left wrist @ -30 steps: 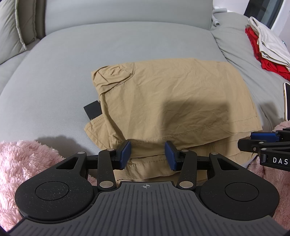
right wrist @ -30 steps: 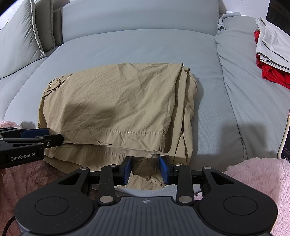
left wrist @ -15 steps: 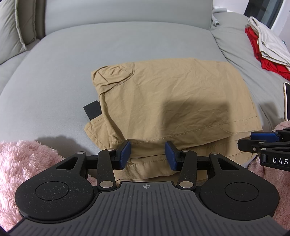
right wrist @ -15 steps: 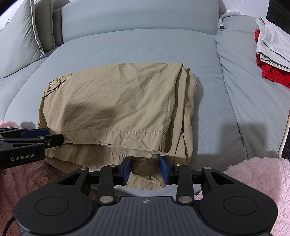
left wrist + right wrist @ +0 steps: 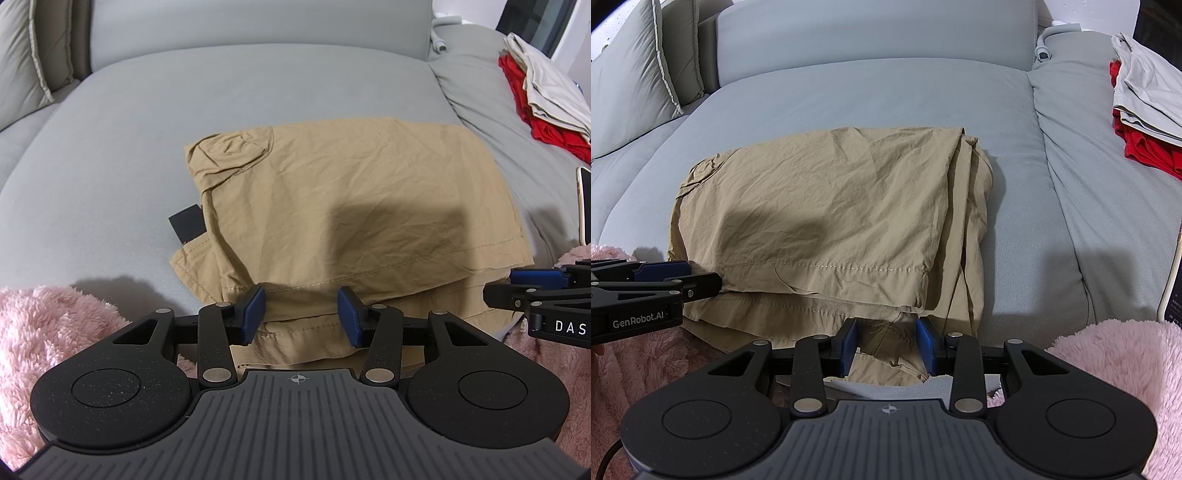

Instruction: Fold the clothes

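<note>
Khaki trousers (image 5: 351, 206) lie folded on the sofa (image 5: 110, 147), unmoved; my left fingers (image 5: 255, 314) and right fingers (image 5: 849, 341) stay parted astride their near hem, gripping nothing.

Folded tan trousers (image 5: 343, 206) lie on a grey sofa (image 5: 184, 107); the left gripper (image 5: 301, 314) hangs open-jawed, apparently just above their near hem.

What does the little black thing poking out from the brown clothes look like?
On the grey sofa cushion lies a folded tan garment. At its left edge, seen from the left claw's camera, a small black tag sticks out flat onto the cushion. It is the only black piece on the tan cloth.
</note>
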`<state>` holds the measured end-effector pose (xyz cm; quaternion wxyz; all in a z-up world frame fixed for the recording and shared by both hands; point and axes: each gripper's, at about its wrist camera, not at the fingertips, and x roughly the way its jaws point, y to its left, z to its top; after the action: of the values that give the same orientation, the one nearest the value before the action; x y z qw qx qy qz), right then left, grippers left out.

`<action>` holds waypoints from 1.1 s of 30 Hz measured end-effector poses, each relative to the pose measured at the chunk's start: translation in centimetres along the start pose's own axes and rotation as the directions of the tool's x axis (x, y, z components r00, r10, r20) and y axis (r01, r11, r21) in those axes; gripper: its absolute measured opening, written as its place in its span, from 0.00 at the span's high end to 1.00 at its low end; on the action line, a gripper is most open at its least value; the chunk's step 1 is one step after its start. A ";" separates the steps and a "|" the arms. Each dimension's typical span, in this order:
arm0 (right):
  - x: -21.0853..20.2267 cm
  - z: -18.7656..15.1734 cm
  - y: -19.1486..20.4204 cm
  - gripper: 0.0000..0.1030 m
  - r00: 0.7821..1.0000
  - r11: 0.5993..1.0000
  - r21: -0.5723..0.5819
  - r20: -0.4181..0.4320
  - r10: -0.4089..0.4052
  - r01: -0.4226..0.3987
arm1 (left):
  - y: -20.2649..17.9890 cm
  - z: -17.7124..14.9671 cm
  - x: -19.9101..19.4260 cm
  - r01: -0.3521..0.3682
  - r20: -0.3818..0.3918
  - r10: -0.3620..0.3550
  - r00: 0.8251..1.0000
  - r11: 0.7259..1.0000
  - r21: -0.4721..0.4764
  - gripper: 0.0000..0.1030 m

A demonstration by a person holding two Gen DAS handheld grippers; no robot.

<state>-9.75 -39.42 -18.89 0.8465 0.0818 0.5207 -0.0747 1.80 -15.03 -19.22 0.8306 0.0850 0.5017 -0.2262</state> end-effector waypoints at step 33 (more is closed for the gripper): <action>-0.1 2.8 0.5 0.90 0.984 0.997 -0.056 0.173 -0.035 0.045 | 1.9 1.7 -0.1 -0.074 0.011 0.074 0.997 0.997 0.017 0.89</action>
<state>-7.24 -39.50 -17.47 0.8886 0.0392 0.4494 -0.0828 3.95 -13.97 -18.46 0.8403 0.1097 0.4917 -0.2004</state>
